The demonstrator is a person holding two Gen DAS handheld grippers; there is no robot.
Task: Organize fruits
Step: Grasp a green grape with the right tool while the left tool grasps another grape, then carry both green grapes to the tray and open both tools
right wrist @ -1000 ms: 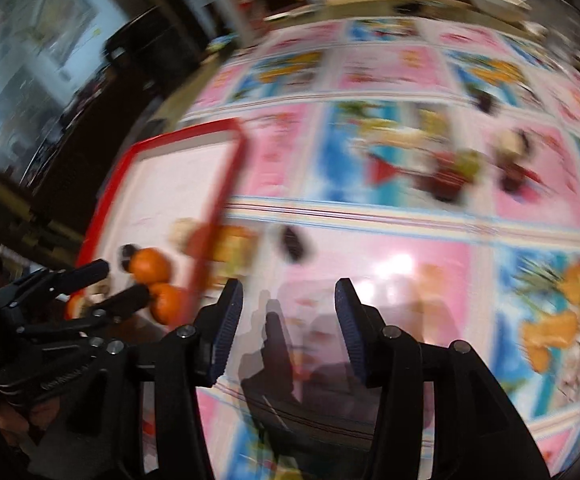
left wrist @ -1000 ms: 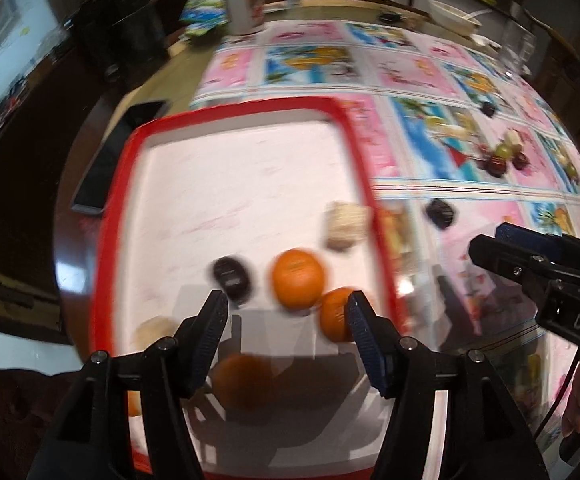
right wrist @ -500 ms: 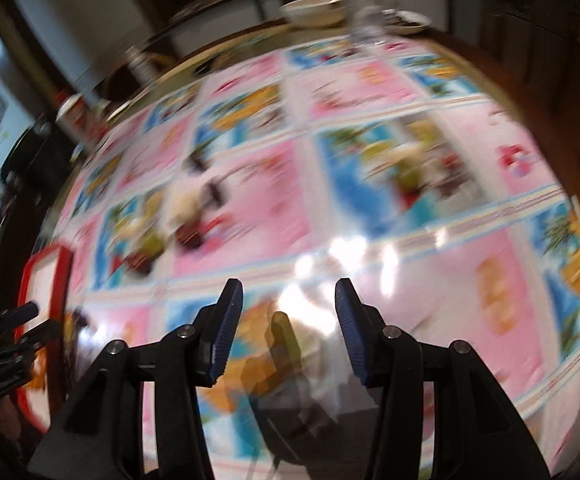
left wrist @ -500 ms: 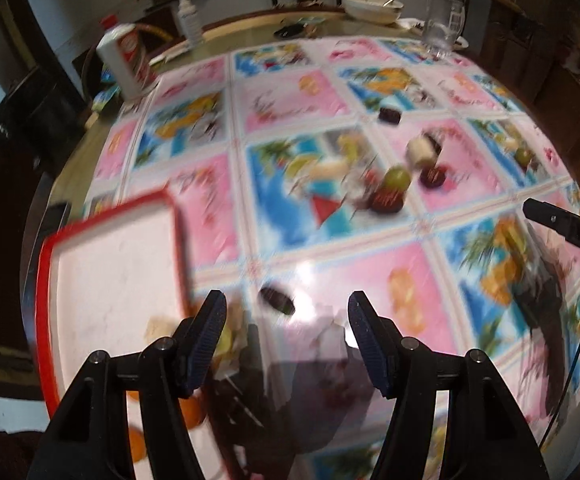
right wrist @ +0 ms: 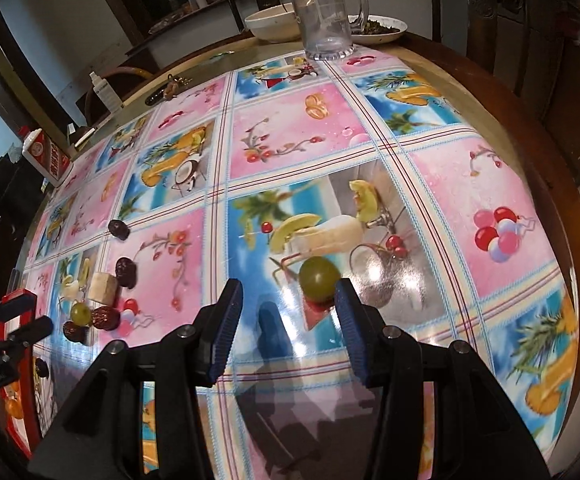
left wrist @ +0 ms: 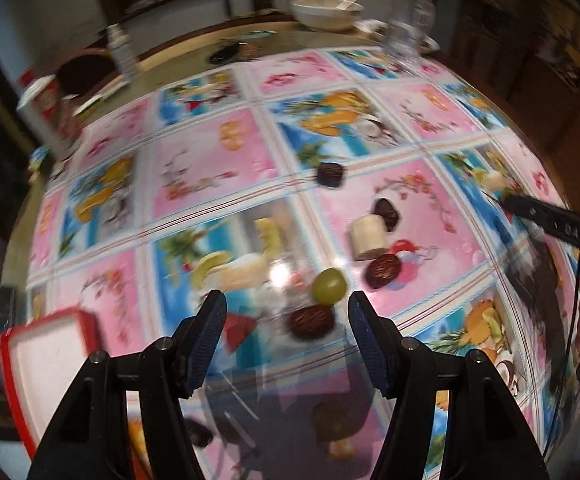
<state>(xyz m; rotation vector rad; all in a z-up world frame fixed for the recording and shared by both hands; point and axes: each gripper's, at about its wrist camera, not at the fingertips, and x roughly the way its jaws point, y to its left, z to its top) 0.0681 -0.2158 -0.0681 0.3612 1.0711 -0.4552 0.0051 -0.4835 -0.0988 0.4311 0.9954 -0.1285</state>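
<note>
We've got fruit scattered on the tablecloth (right wrist: 290, 128). Right view: a green grape (right wrist: 319, 279) sits just ahead of the right gripper (right wrist: 286, 300), close beside its right finger; jaws wide, nothing held. Left view, blurred: another grape (left wrist: 329, 286) lies just past the fingertips of the left gripper (left wrist: 286, 320), with a dark date (left wrist: 311, 321) between the wide-open jaws, not gripped. Further out are a second date (left wrist: 383, 271), a pale chunk (left wrist: 367, 237) touching a third date (left wrist: 386, 212), and a fourth date (left wrist: 330, 175) well apart up the table. The red tray (left wrist: 14, 380) sits at the lower left of the left view; we can't tell its contents there. In the right view we see orange fruit (right wrist: 13, 406) at the far left by the tray. Far edge of the table: a clear mug (right wrist: 326, 12), a white bowl (right wrist: 276, 24), a plate (right wrist: 382, 26), a spray bottle (right wrist: 104, 90) and a red-and-white box (right wrist: 48, 158).
</note>
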